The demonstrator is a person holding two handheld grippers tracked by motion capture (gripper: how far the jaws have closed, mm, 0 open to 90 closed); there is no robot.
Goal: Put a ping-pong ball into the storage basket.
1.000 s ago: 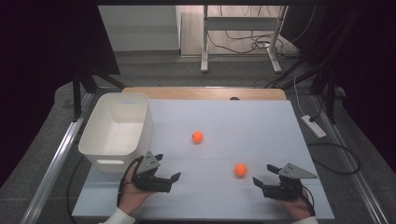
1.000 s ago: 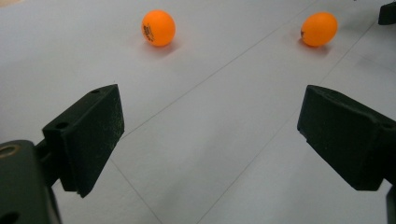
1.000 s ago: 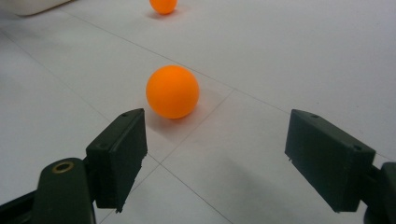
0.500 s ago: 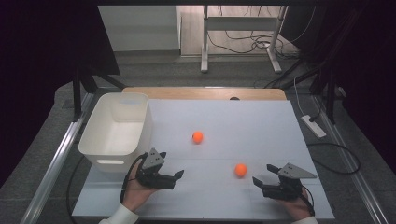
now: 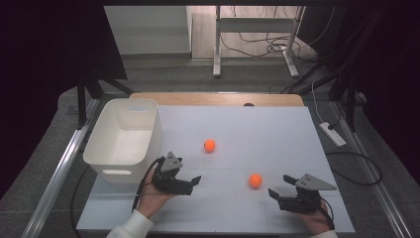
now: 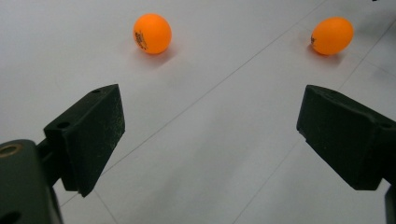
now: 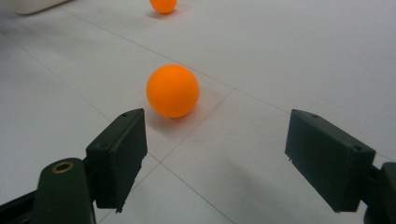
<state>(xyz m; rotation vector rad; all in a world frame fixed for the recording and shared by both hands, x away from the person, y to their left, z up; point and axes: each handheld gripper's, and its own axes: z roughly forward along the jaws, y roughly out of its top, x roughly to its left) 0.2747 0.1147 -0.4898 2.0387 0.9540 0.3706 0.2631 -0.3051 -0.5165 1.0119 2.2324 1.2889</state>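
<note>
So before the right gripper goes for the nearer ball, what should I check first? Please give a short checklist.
1. Right gripper open: ok, fingers wide apart.
2. Near ball between the fingers: not ok, it lies ahead and toward the left finger.
3. Ball at rest on the table: ok, apart from the far ball.
4. Left gripper out of the way: ok, open, on the ball's other side.
5. Bin ready: ok, upright; nothing seen inside.

The dark print on one orange ball [image 6: 152, 33] is too small to read
</note>
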